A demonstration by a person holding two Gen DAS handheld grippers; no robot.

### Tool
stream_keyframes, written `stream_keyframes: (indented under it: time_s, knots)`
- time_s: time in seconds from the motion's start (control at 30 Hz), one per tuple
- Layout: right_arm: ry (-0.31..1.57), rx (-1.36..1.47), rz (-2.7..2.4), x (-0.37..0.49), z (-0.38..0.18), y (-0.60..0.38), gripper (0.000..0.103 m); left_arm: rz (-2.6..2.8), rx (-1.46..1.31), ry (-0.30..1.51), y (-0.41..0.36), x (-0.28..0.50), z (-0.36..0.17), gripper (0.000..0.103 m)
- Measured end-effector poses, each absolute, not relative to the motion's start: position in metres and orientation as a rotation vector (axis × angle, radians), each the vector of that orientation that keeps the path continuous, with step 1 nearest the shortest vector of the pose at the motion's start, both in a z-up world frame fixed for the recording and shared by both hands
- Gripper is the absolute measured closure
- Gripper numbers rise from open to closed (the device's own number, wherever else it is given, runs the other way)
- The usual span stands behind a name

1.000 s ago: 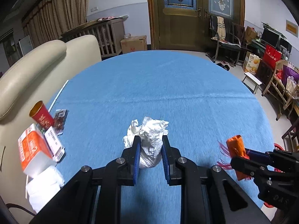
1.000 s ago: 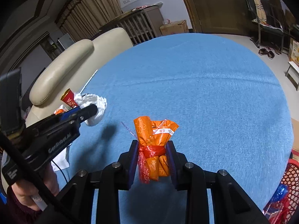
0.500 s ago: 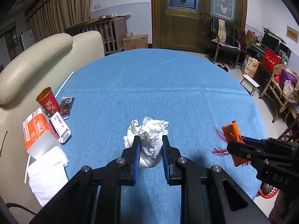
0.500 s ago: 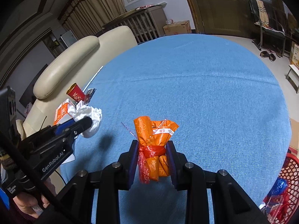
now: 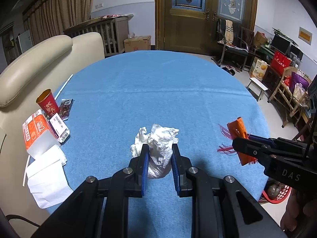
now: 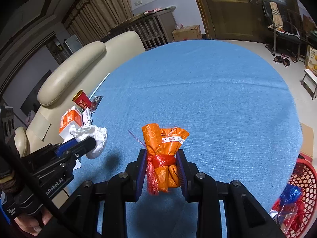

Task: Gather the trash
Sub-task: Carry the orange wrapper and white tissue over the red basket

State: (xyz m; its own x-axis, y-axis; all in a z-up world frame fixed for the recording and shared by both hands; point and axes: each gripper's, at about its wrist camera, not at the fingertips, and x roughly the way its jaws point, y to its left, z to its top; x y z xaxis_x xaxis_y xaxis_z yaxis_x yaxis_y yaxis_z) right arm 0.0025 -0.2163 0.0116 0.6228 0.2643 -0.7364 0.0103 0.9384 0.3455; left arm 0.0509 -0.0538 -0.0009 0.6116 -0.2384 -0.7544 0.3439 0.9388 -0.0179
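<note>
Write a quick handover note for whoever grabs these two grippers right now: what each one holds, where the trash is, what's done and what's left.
Left gripper: jaws shut on the crumpled white wad, held above the blue table.
Right gripper: jaws shut on the orange wrapper bundle, also off the table.
Red basket sits low at the table's right edge with some trash already in it.
Left to collect at the table's left edge: red paper cup, orange carton, white napkins, small wrapper, straw.
Likely next: drop both loads into the basket.

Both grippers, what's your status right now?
Left gripper shut on white wad. Right gripper shut on orange bundle. Red basket at right, path clear.
</note>
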Motion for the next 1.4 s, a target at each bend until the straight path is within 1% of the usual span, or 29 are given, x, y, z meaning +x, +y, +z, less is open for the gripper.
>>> stream_keyframes:
  time_s: [0.73,1.4]
  knots:
    - [0.830,0.367,0.095,-0.041,0.027,-0.249,0.070,-0.426,0.184,0.823,-0.087,0.017,0.017,0.080]
    - [0.786,0.448,-0.023,-0.095,0.028,-0.315,0.070,-0.547,0.277,0.810,-0.135,-0.006,0.028,0.080]
